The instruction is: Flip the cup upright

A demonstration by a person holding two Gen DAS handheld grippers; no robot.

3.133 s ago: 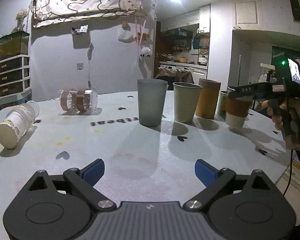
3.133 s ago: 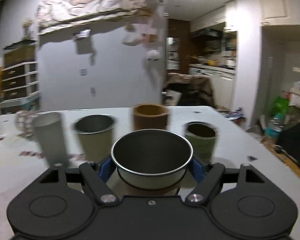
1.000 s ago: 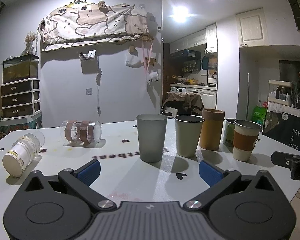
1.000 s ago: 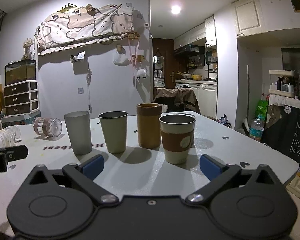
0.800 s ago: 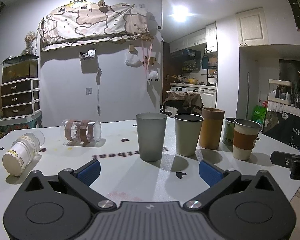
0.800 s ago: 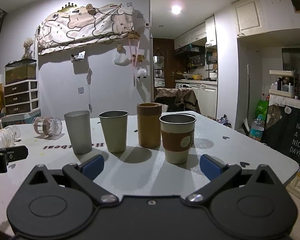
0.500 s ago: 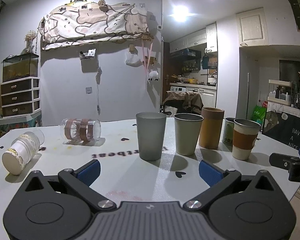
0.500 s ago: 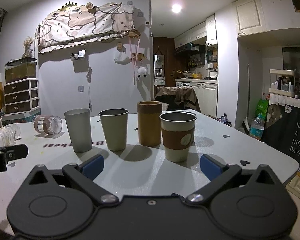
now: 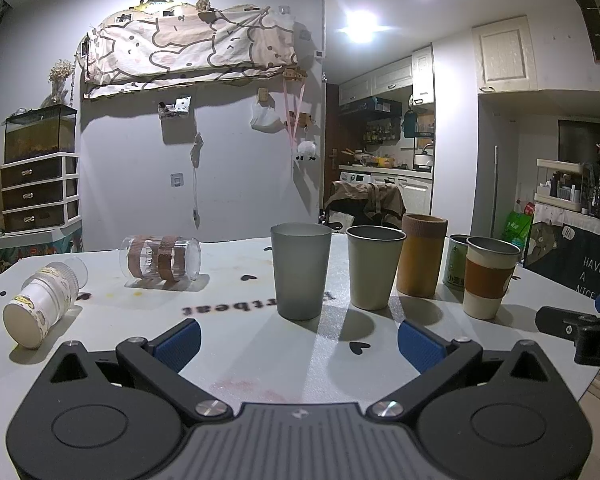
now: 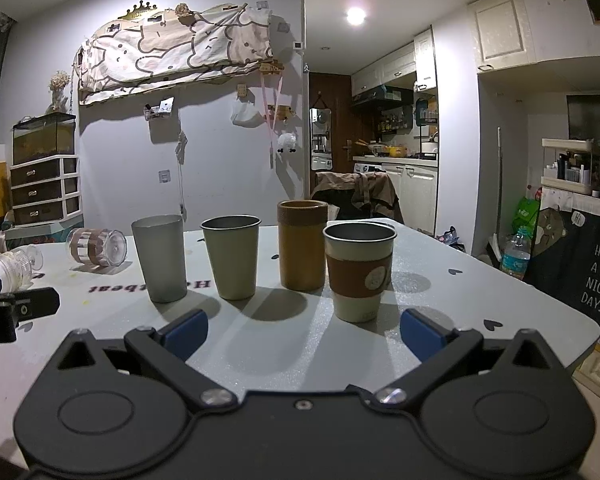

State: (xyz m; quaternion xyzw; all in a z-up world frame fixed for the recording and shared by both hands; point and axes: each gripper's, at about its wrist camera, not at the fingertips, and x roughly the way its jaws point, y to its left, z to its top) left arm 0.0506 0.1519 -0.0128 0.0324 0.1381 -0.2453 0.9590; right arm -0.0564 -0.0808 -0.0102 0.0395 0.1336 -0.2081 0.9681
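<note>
On the white table (image 9: pixel 260 352) we count four cups standing upright in a row: a grey tumbler (image 9: pixel 301 270), a beige metal cup (image 9: pixel 374 266), a tall brown cylinder cup (image 9: pixel 422 254) and a sleeved metal cup (image 9: pixel 488 278) with a brown band, mouth up, at the right end. Behind the sleeved cup, in the left wrist view, we see part of a green can (image 9: pixel 454 262).

We note two items lying on their sides to the left: a clear glass with brown bands (image 9: pixel 160 258) and a white paper cup (image 9: pixel 40 306), its base turned toward the left camera.

Our left gripper (image 9: pixel 298 340) hangs low over the table's near edge, blue pads spread wide, nothing between them. Our right gripper (image 10: pixel 302 330) is likewise spread apart and empty, with the sleeved metal cup just ahead and clear of its pads.
</note>
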